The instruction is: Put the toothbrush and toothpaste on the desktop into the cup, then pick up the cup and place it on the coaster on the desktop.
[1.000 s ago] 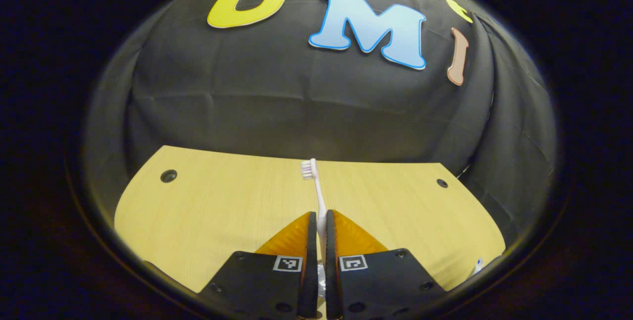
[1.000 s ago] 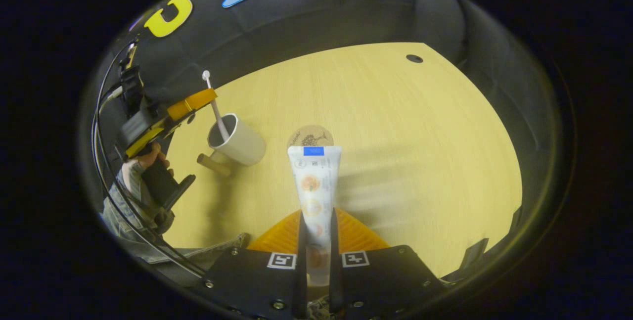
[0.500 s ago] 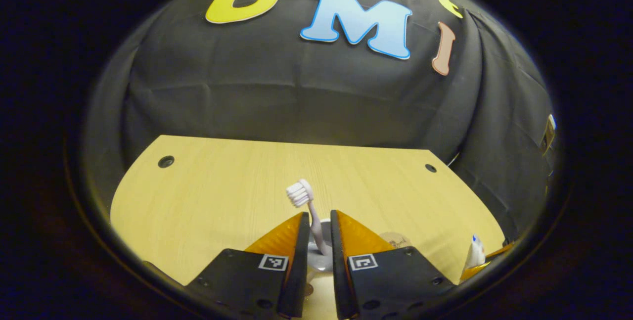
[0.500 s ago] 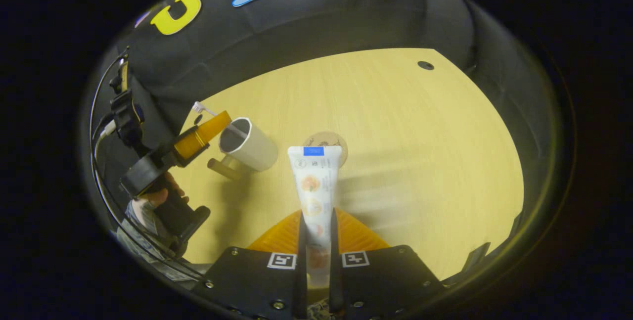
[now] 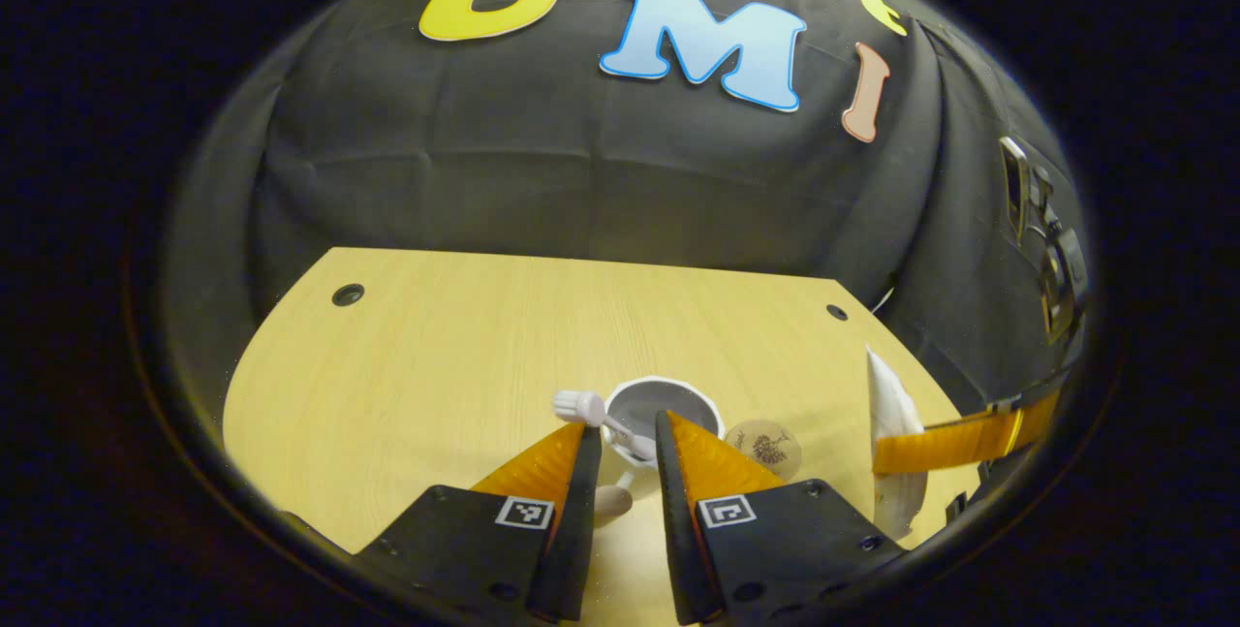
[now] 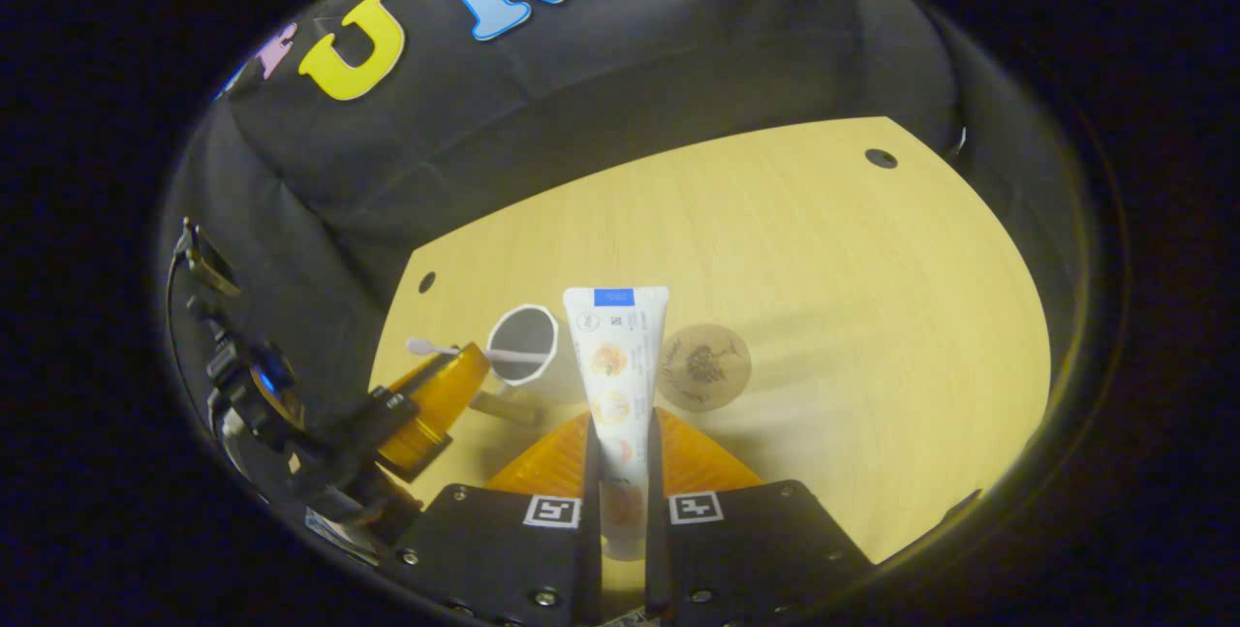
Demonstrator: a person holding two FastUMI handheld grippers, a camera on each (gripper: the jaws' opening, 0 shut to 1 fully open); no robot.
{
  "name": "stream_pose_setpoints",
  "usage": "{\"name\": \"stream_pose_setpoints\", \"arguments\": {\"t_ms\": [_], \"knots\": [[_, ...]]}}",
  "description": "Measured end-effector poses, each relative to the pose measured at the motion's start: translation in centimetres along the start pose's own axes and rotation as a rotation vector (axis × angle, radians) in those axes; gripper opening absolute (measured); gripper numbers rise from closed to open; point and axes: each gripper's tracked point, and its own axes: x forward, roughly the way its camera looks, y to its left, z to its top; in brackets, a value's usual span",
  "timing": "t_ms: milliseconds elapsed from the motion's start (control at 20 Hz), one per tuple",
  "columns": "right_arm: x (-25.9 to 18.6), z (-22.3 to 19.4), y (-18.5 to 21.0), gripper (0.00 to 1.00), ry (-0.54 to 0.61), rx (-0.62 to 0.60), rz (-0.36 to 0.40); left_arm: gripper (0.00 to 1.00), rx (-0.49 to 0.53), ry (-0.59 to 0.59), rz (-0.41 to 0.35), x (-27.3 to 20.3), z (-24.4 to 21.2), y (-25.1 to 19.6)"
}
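A white cup [image 5: 668, 401] stands on the wooden desktop just beyond my left gripper [image 5: 623, 423], which is open. The toothbrush [image 5: 581, 405] rests in the cup, its head leaning out over the left rim, free of both fingers. A round brown coaster [image 5: 763, 448] lies right of the cup. In the right gripper view my right gripper [image 6: 620, 414] is shut on the toothpaste tube [image 6: 615, 356], held upright above the desktop. The cup [image 6: 523, 346] with the toothbrush [image 6: 436, 349] sits just left of the tube and the coaster [image 6: 705, 367] just right. The left gripper [image 6: 431, 399] hovers beside the cup.
The desktop [image 5: 436, 346] has small dark holes near its far corners [image 5: 347, 295]. The black cloth wall closes off the back and sides. In the left gripper view the toothpaste tube [image 5: 891, 404] in the right gripper hangs at the right edge.
My left gripper opened and let go of the toothbrush, which dropped into the cup and tipped left; the gripper drew back. The right gripper carried the toothpaste closer to the cup.
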Motion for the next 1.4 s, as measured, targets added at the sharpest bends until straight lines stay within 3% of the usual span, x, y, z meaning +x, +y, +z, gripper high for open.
{"name": "stream_pose_setpoints", "arguments": {"t_ms": [250, 350, 400, 500, 800, 950, 1050, 1150, 1200, 1250, 1300, 1400], "knots": [[1.9, 4.9, 4.9, 0.19, -0.086, 0.004, 0.083, 0.45, 0.001, 0.006, 0.008, -1.9, -0.3, 1.1], [2.9, 6.5, 6.4, 0.18, -0.123, 0.017, 0.122, 0.4, -0.003, 0.012, 0.022, -2.9, -0.8, 1.8], [3.5, 7.2, 7.0, 0.18, -0.141, 0.031, 0.139, 0.45, -0.008, 0.016, 0.03, -3.5, -1.0, 2.2], [5.0, 8.3, 7.6, 0.18, -0.164, 0.055, 0.163, 0.45, -0.023, 0.025, 0.05, -5.1, -1.5, 3.4], [10.0, 8.9, 7.8, 0.18, -0.2, -0.05, 0.135, 0.36, -0.055, 0.044, 0.167, -10.7, -3.6, 8.7], [11.2, 8.3, 7.9, 0.18, -0.226, -0.129, 0.111, 0.45, -0.089, 0.042, 0.236, -13.3, -4.4, 11.5], [11.4, 7.7, 8.0, 0.18, -0.251, -0.214, 0.085, 0.45, -0.111, 0.038, 0.269, -13.8, -4.2, 12.5], [11.5, 7.6, 8.2, 0.18, -0.295, -0.291, 0.066, 0.45, -0.128, 0.041, 0.284, -13.8, -4.3, 12.7], [11.5, 7.6, 8.2, 0.18, -0.32, -0.32, 0.052, 0.4, -0.136, 0.045, 0.284, -13.7, -4.3, 12.5], [11.6, 7.6, 8.1, 0.18, -0.347, -0.337, 0.041, 0.45, -0.139, 0.047, 0.28, -13.8, -4.3, 12.0], [11.5, 7.6, 7.8, 0.18, -0.374, -0.342, 0.034, 0.4, -0.135, 0.048, 0.274, -13.8, -4.1, 11.6], [11.6, 6.8, 7.3, 0.18, -0.403, -0.332, 0.026, 0.4, -0.117, 0.053, 0.265, -13.8, -4.0, 10.6]]}}
